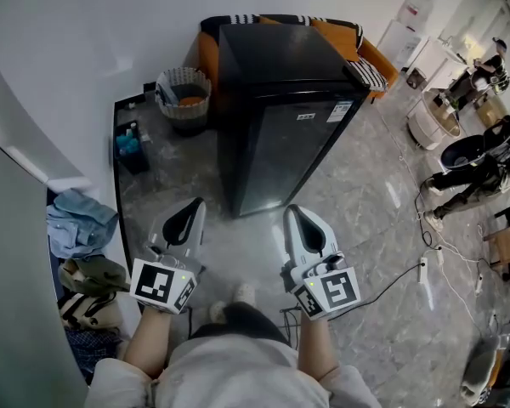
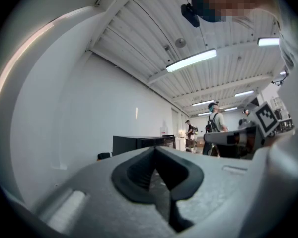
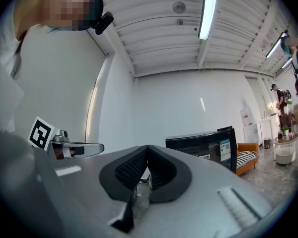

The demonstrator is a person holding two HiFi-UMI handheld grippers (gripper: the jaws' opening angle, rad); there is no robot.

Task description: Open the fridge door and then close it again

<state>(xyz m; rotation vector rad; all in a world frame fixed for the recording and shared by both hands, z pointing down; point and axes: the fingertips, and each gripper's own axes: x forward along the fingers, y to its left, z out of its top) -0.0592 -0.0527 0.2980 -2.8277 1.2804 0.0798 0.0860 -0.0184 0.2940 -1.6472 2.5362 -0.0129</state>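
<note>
Fridge (image 1: pixel 280 134) stands shut on the far side of both grippers, door facing near. Left gripper (image 1: pixel 194 206) and right gripper (image 1: pixel 292 212) are pinched together, empty. One should spread before catching the door's edge.

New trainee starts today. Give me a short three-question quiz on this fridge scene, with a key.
1. True or false: the fridge door stands open.
2. What stands left of the fridge in the head view? A basket B ladder C chair
3. What do the left gripper and right gripper hold?
Key: 1 false. 2 A. 3 nothing; both are shut and short of the fridge.
</note>
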